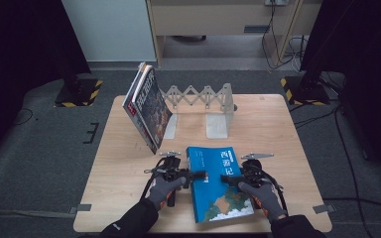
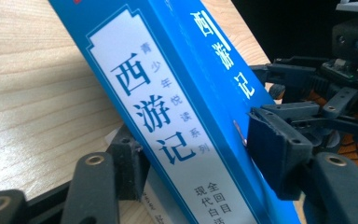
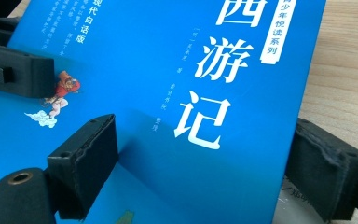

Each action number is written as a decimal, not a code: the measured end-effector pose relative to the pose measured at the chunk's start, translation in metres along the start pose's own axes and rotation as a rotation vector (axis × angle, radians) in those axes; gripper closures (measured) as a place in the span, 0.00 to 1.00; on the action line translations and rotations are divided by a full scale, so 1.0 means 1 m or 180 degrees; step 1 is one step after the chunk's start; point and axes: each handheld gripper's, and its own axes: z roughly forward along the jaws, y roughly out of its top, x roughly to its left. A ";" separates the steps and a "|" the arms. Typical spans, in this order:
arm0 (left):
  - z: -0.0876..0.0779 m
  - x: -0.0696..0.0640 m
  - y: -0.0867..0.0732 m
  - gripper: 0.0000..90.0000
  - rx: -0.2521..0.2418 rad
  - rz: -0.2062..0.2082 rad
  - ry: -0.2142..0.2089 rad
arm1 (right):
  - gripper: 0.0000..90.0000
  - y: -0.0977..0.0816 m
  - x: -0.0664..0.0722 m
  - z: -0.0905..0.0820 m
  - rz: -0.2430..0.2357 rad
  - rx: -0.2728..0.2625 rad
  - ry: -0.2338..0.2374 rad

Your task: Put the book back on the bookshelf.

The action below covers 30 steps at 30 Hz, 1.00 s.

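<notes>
**Blue book held from both sides at near edge of table**

Presently, a blue book (image 1: 217, 184) with white Chinese lettering lies near the front of the wooden table (image 1: 119, 163), between two gloved hands. The left gripper (image 1: 201, 174) meets it at the spine side. In the left gripper view the book (image 2: 177, 107) stands on edge between the jaws, one pad below against the table side and the other pressed on the front cover (image 2: 223, 60); the jaws are closed onto it. The spine label (image 2: 158, 116) faces the camera.

The right gripper (image 1: 225, 178) comes in from the opposite side. In the right gripper view its jaws straddle the book (image 3: 168, 93), one pad on the cover and the other under the far edge, seemingly gripping it, though actual contact of the lower pad is hard to confirm. The left gripper's pad (image 3: 16, 74) shows at the upper left of that view, resting on the cover.

The left hand (image 1: 166, 191) and right hand (image 1: 267, 196) wear grey gloves over dark sleeves.

At the back of the table a metal extending book rack (image 1: 203, 101) stands upright. Several magazines (image 1: 146, 106) lean tilted against its left end plate. Well beyond the table, black stands with yellow-striped bases (image 1: 79, 91) rest on the grey floor.
</notes>
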 end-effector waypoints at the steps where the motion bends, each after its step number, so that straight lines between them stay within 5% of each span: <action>1: 0.000 -0.001 0.001 0.48 -0.0011 0.0006 -0.0024 | 0.16 0.000 0.000 0.000 0.0007 0.0004 0.0000; 30: 0.005 -0.003 0.007 0.52 0.0118 -0.0013 -0.0022 | 0.31 0.005 -0.004 -0.005 0.0104 -0.0011 -0.0004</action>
